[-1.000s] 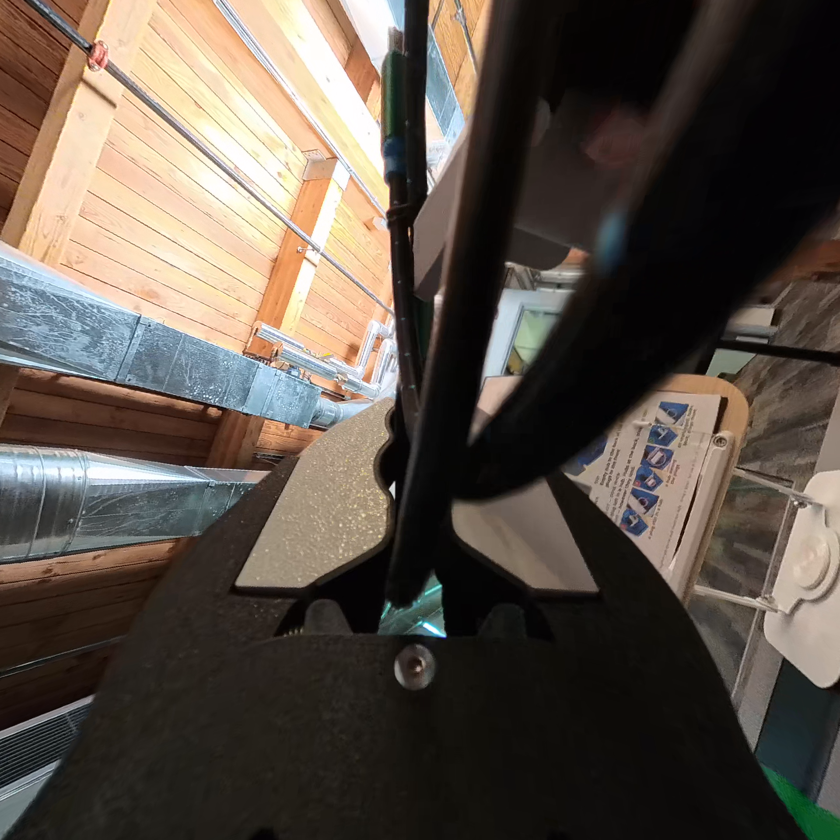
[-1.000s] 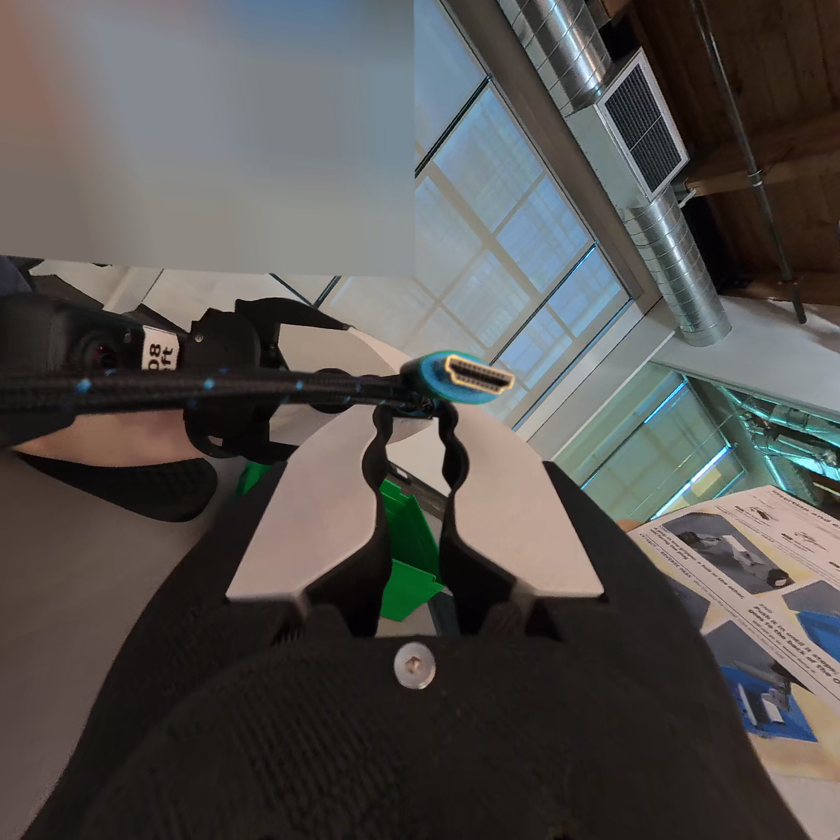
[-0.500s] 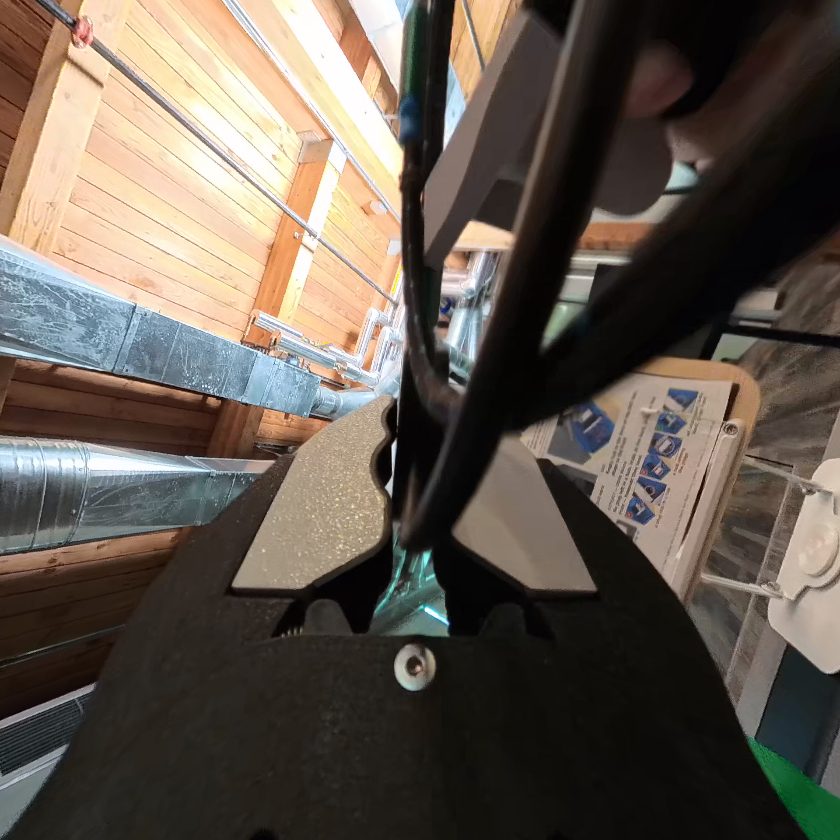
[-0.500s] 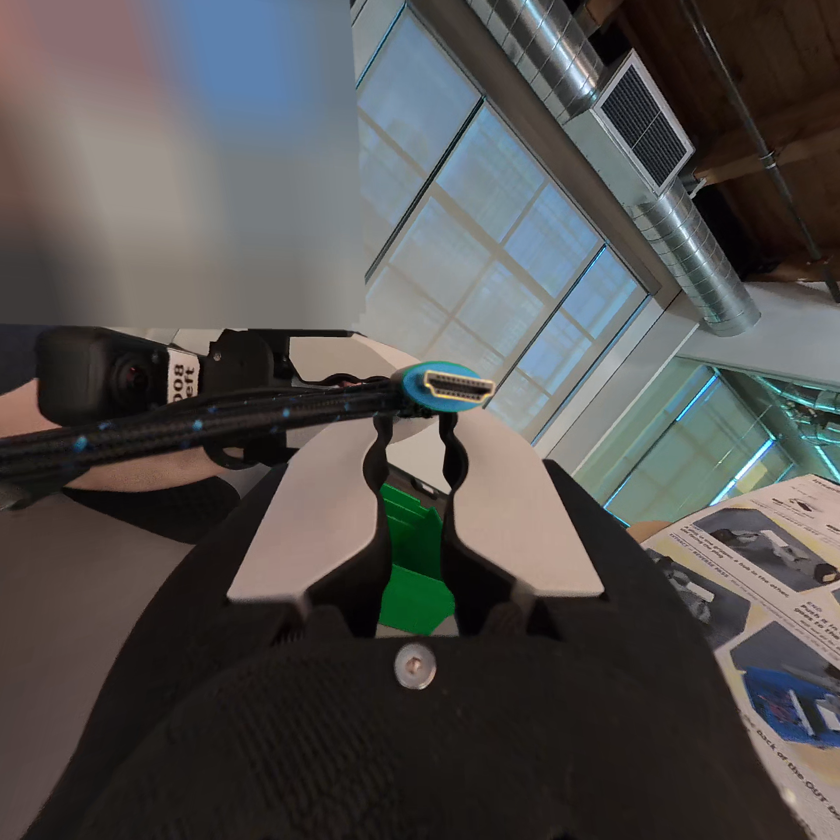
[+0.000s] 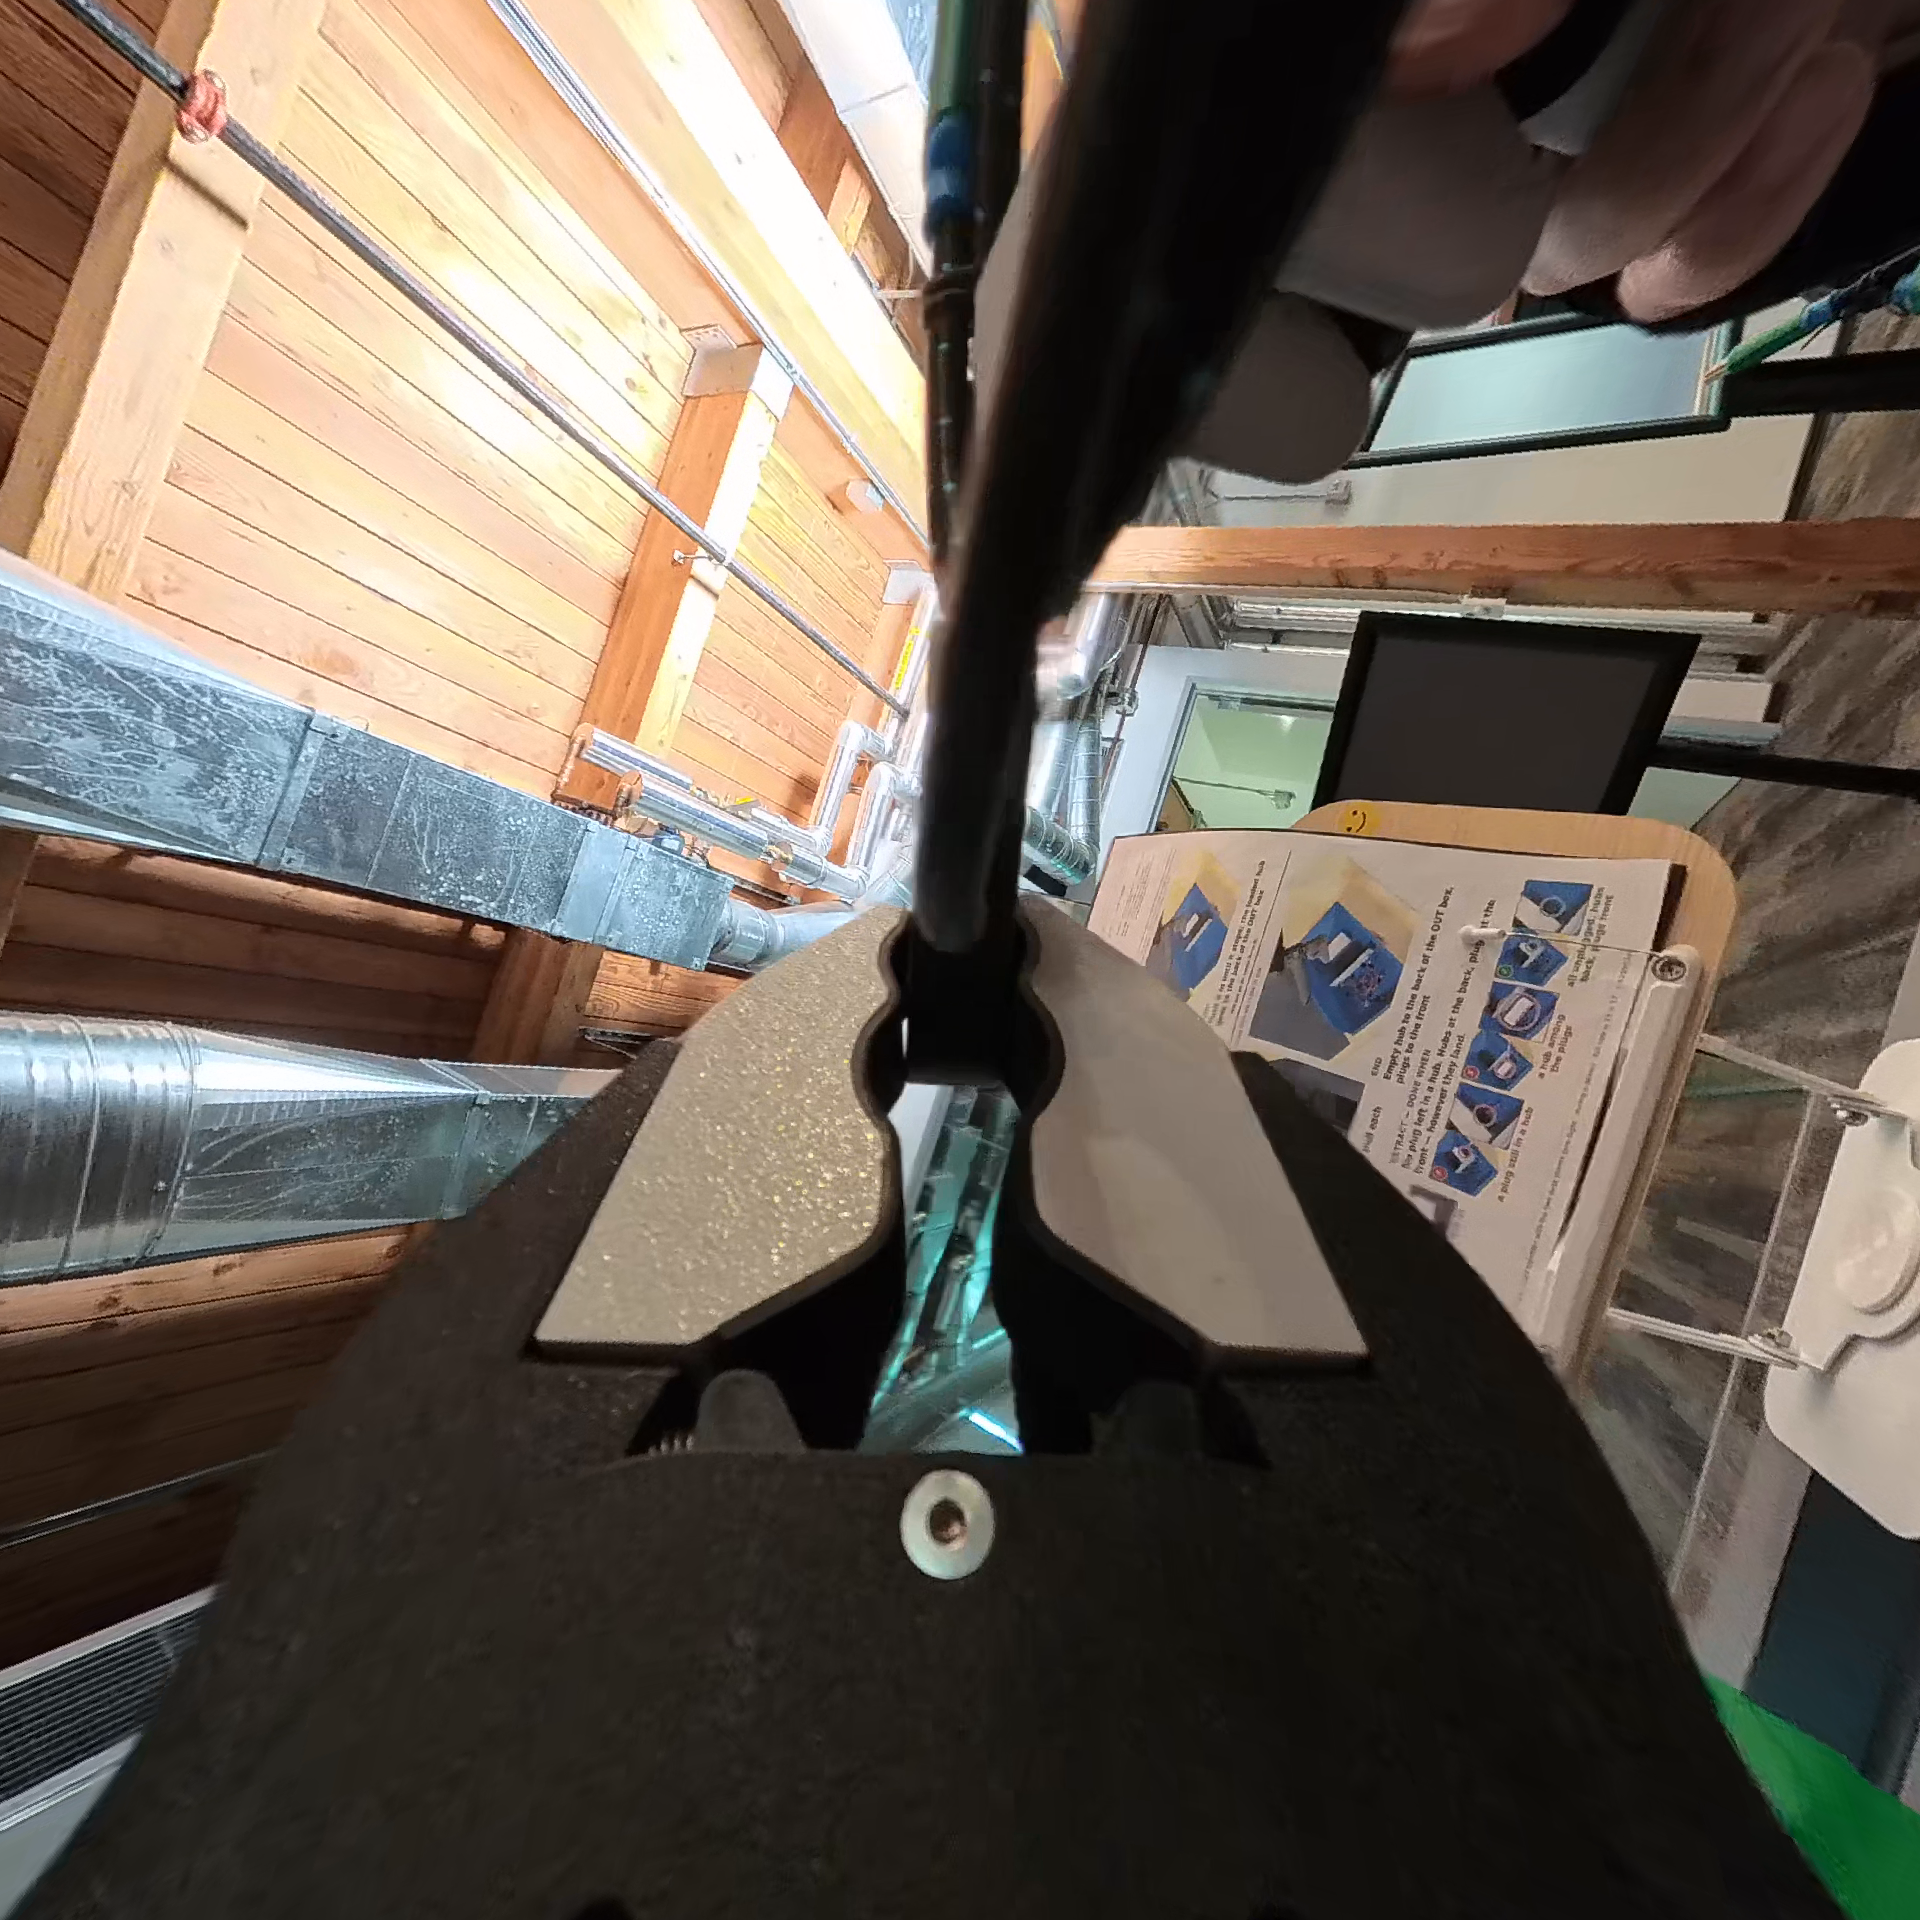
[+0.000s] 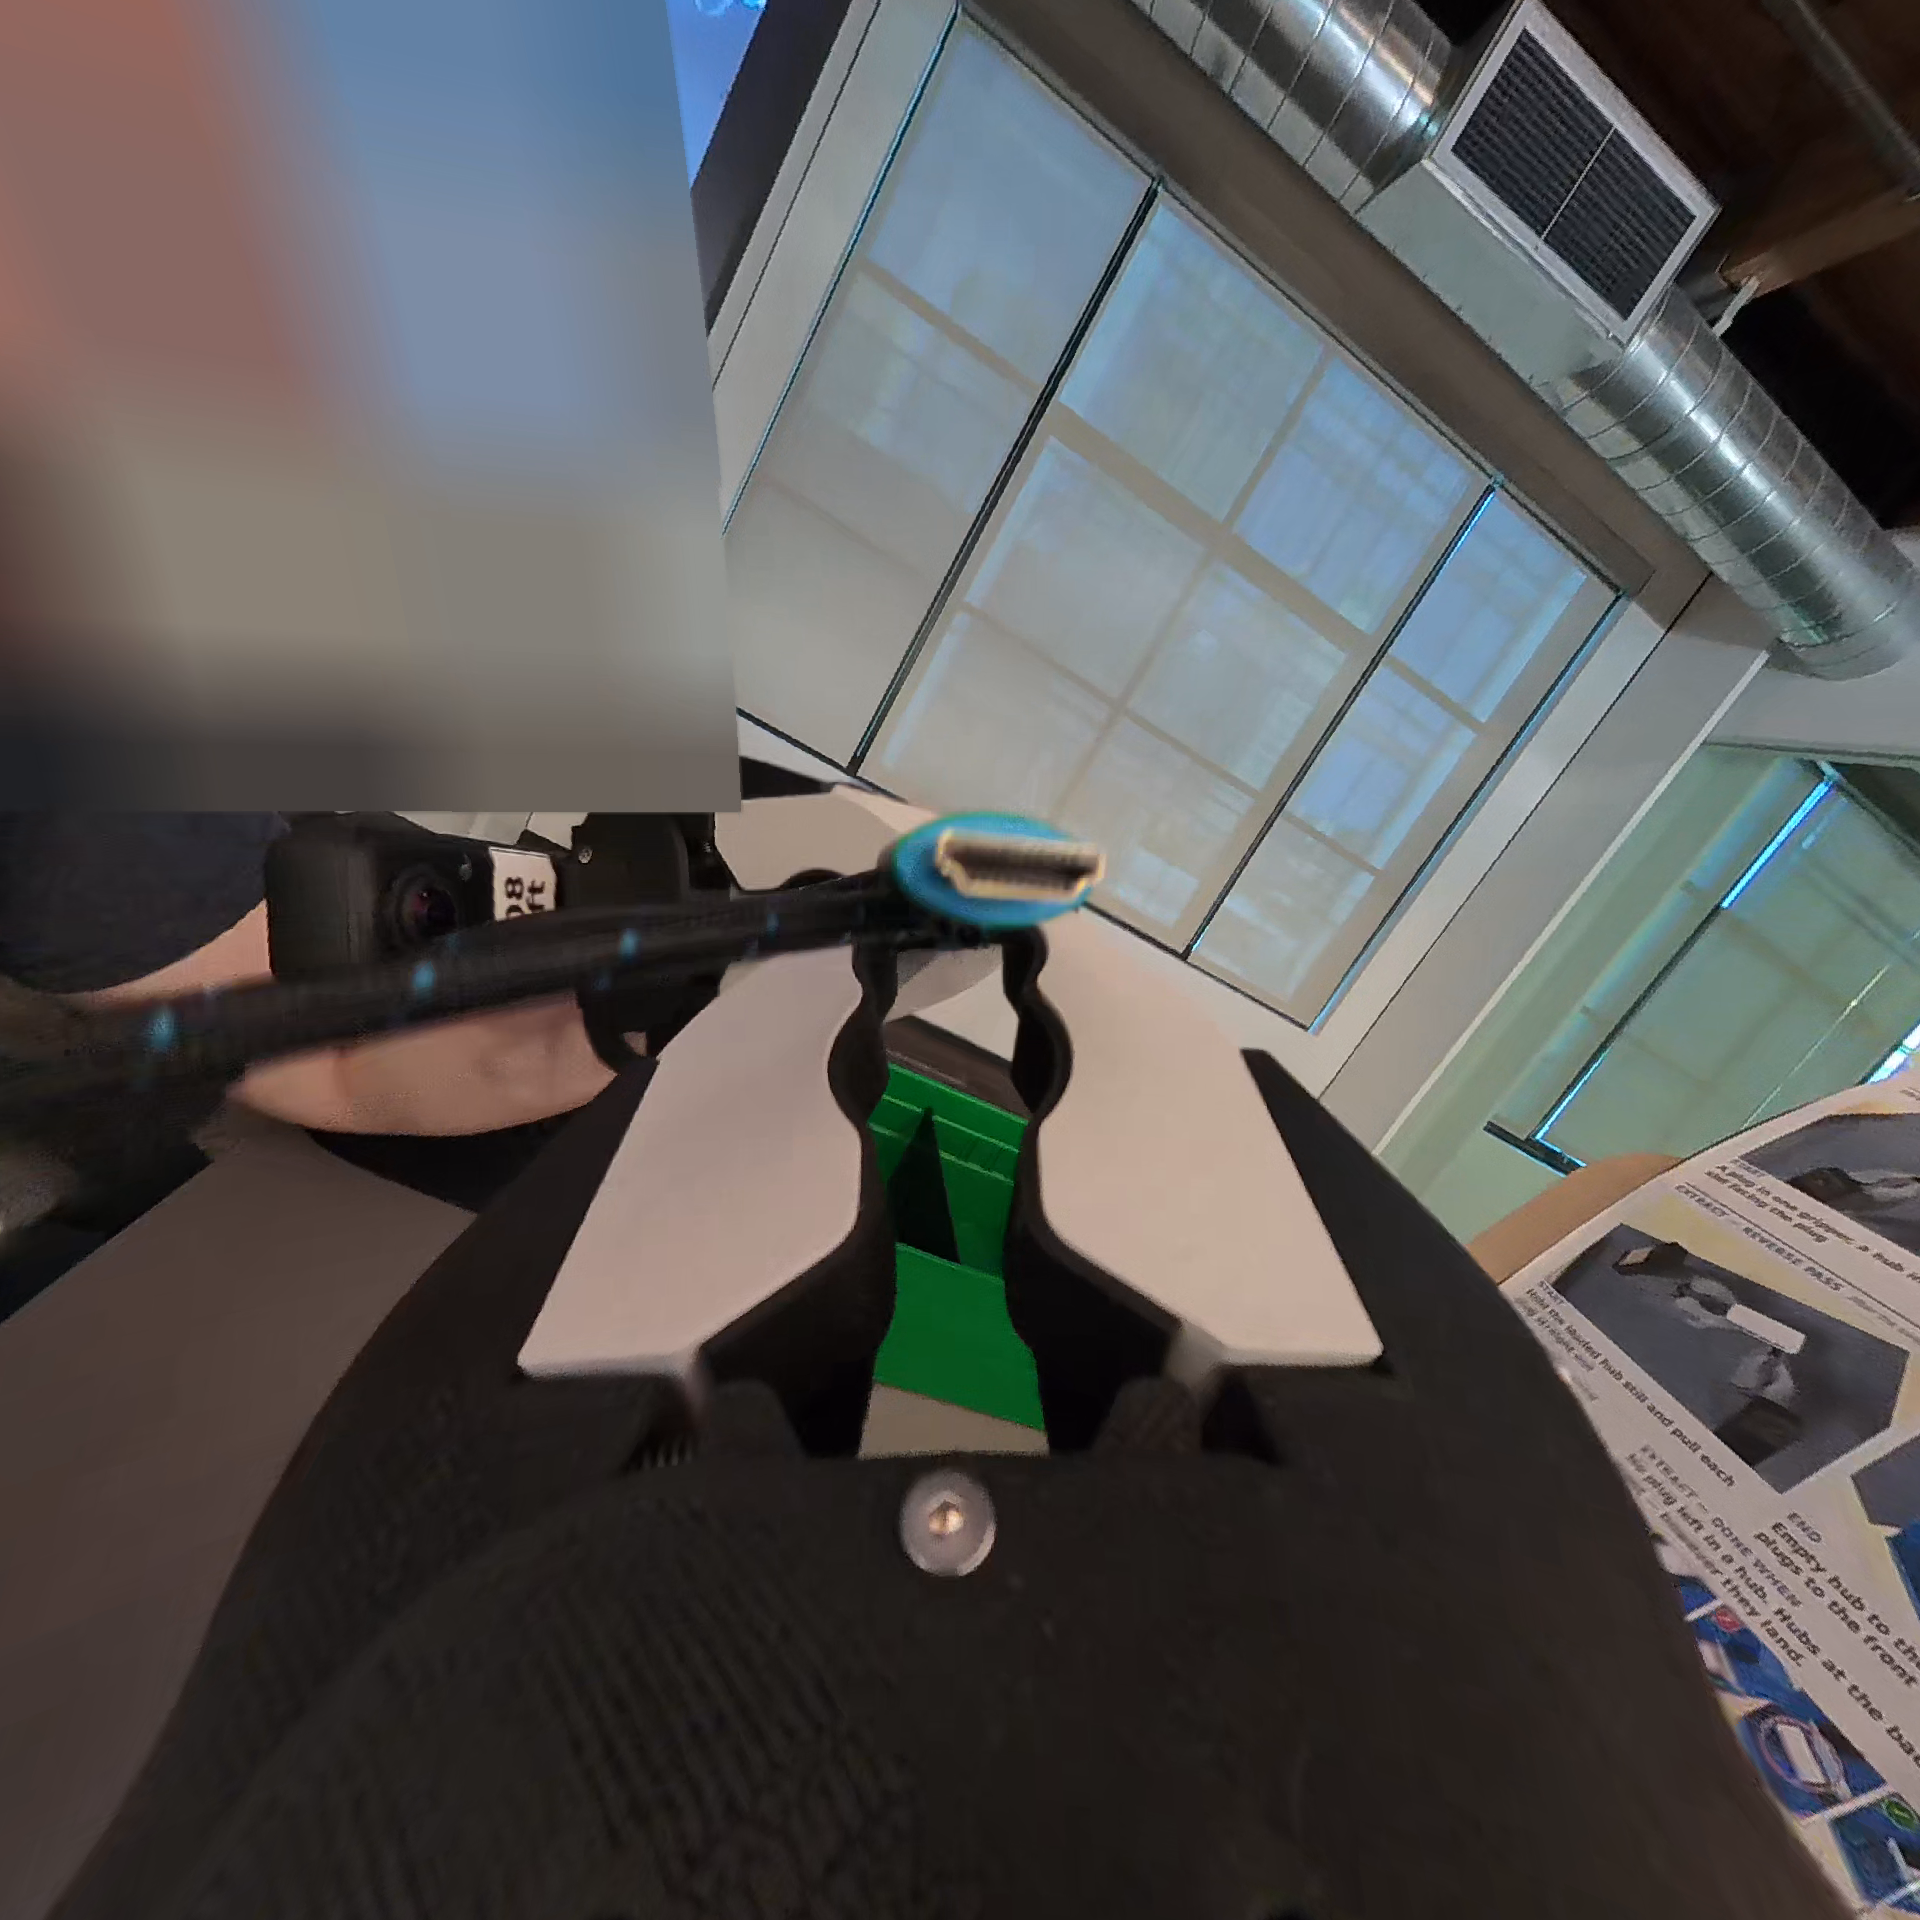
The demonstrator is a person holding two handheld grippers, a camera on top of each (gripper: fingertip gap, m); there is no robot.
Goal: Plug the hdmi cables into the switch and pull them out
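1. Right wrist view showed the HDMI plug (image 6: 992,871), blue-shelled with its metal mouth facing the camera, sitting at frame centre just above the tips of the right gripper (image 6: 948,961); its braided cable (image 6: 436,987) ran off to the left edge.
2. That gripper's jaws stood narrowly apart with the plug's neck at their tips; whether they truly pinched it I cannot tell.
3. Left wrist view showed the left gripper (image 5: 961,1003) closed on a black cable body (image 5: 961,1029) at its tips, the cable rising to the top of the frame.
4. A hand (image 5: 1704,177) blurred across the upper right of that view, and an instruction sheet (image 5: 1392,1039) stood at centre right.
5. A green holder (image 6: 951,1268) showed between the right jaws, lower centre.
6. No switch was visible in either view, and the plug hung free, so by my judgement either insertion was yet to come or the plug was already out
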